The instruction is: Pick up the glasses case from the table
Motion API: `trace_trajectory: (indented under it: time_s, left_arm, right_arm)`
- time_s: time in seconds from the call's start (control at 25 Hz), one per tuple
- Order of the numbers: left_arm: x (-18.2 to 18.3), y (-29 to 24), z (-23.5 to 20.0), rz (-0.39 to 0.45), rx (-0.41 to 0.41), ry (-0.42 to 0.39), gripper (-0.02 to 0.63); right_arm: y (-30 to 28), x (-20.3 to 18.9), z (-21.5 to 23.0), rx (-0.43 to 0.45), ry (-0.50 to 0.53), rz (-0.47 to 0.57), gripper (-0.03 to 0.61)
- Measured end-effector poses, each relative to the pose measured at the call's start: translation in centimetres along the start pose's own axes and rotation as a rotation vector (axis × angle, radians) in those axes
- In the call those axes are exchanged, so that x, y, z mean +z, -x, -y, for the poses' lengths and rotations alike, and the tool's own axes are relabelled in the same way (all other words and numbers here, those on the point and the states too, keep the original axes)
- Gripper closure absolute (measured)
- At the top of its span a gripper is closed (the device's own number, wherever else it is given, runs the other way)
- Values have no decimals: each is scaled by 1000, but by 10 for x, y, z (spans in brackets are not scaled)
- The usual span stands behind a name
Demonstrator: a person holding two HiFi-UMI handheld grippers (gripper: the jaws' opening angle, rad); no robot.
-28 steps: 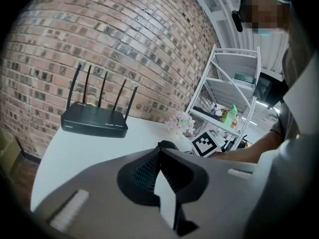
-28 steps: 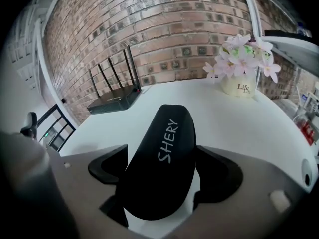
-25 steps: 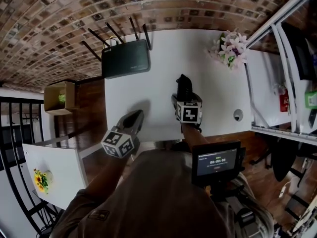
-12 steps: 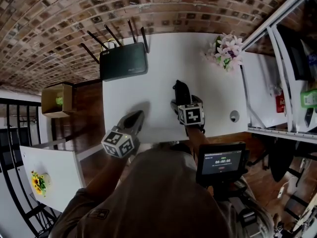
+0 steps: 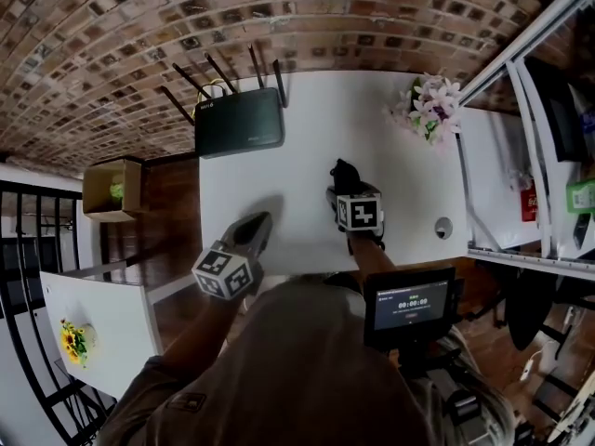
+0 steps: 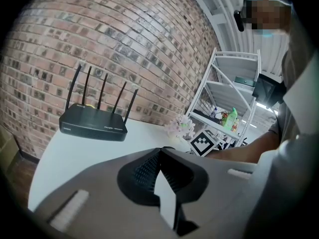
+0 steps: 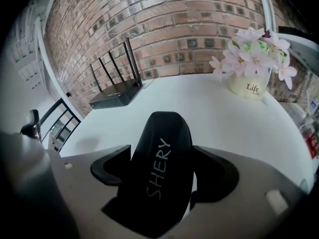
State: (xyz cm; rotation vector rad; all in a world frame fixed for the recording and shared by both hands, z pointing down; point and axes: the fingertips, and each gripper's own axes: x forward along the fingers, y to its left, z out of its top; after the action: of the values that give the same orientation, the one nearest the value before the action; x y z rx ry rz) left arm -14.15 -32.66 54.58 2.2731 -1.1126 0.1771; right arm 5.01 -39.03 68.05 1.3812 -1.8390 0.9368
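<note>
A black router [image 5: 240,117] sits at the far left corner of the tabletop [image 5: 344,110], and over the near edge the left tool [image 5: 257,223] hangs with its jaws pressed together on nothing. Right of it, by the middle of the near edge, the black glasses case [image 5: 345,173] lies between the spread jaws of the right tool [image 5: 345,193] — they have just been closing in, a white sliver showing beside the case — and a flower pot [image 5: 429,108] stands at the far right corner.

1. A white table [image 5: 307,91] stands against a brick wall [image 5: 112,35].
2. A black router [image 5: 239,123] with upright antennas sits at its far left corner.
3. A pot of pink flowers [image 5: 432,105] stands at its far right.
4. A cardboard box [image 5: 112,187] lies on the floor beside it.
</note>
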Motion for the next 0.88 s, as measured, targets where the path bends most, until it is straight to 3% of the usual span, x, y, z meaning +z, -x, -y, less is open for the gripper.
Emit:
trace_trajectory:
  time_s: [0.16,0.4,0.88]
  left_arm:
    - [0,-1,1,1,-7,1,612]
    - [2,-4,8,6,-36,-6,612]
    - [2,14,35,27,-147,-26,612]
  right_arm:
    - [3,1,-2,9,17,14,190]
    - [16,4,-9,65,-40,95,195]
    - [103,16,-32,141,-215,354,198]
